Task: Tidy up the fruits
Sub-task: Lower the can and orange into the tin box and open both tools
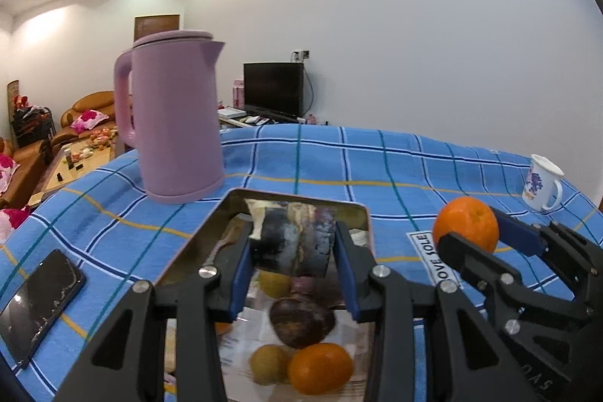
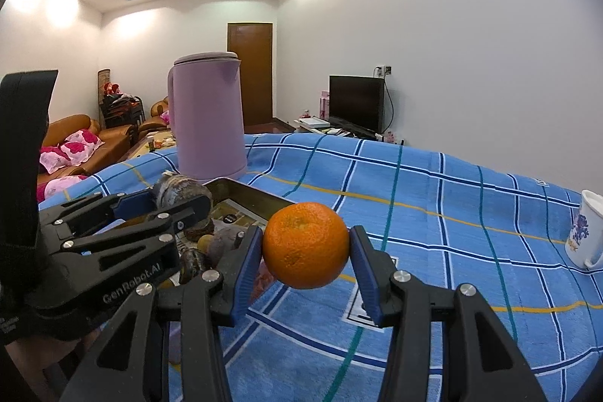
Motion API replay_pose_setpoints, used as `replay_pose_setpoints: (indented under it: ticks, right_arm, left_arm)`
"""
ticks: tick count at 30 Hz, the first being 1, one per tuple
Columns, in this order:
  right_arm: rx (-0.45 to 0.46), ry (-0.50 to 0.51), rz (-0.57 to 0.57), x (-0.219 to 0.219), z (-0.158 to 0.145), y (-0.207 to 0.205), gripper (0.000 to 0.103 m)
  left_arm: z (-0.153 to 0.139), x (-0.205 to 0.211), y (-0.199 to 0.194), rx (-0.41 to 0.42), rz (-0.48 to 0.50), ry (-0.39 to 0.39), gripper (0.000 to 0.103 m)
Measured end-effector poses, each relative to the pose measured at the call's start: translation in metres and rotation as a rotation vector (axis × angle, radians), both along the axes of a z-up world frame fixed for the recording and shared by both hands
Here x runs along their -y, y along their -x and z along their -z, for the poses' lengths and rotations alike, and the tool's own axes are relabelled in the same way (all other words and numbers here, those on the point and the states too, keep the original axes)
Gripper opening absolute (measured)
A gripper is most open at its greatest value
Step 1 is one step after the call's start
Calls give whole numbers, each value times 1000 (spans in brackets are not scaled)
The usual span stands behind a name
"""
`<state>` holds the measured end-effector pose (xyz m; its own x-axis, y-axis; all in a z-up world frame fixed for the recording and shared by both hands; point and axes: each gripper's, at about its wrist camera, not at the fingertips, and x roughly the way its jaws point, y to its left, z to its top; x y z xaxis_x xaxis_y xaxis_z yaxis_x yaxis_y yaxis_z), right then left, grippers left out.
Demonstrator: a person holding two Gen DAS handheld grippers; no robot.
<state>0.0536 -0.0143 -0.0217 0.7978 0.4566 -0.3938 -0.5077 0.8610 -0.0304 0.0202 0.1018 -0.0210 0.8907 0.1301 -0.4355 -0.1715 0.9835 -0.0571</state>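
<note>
Checked blue cloth (image 1: 395, 168) covers the tabletop in your left wrist view, crossed by navy, white, teal and yellow lines. Your left gripper (image 1: 292, 247) hangs over a metal tray (image 1: 211, 225) and is clamped on a dark, glossy fruit (image 1: 292, 243) whose kind you cannot tell from here. Under it in the tray lie a dark brown fruit (image 1: 301, 324), a tangerine (image 1: 320, 368) and two small yellowish fruits, all blurred. A lilac electric kettle (image 1: 175, 119) stands just behind the tray, and a dark phone (image 1: 37, 304) lies flat on the cloth at the left. At the right, your right gripper (image 1: 473, 234) holds an orange (image 1: 465, 223) above the cloth, with a printed white mug (image 1: 542, 187) beyond it near the far edge. Behind the tabletop you see a white wall, a dark television (image 1: 273, 89), brown sofas with pink cushions and a low coffee table.

From your right wrist view, the right gripper (image 2: 306, 245) presses its blue pads on both sides of the orange (image 2: 306, 245), which hangs clear of the cloth (image 2: 433, 213). To the left, the left gripper (image 2: 175, 204) carries the dark fruit (image 2: 181, 193) above the tray (image 2: 256, 194); more fruit shows in the tray beneath it. The kettle (image 2: 207, 115) stands behind, the mug (image 2: 586, 228) sits at the right edge. A brown door (image 2: 249, 74), the television (image 2: 356, 102) and recessed ceiling lights fill the room behind.
</note>
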Motion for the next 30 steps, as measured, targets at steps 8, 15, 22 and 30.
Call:
replay_pose_setpoints:
  ticks: [8, 15, 22, 30]
  right_arm:
    - [-1, 12, -27, -13, 0, 2, 49]
    - [-6, 25, -68, -29, 1, 3, 49]
    - [-26, 33, -125, -46, 4, 2, 49]
    - [-66, 75, -195, -65, 11, -3, 49]
  left_arm:
    - [1, -16, 3, -6, -29, 2, 41]
    - [4, -29, 5, -31, -62, -4, 41]
    - [7, -43, 6, -62, -106, -11, 41]
    - [13, -52, 4, -117, -121, -7, 41]
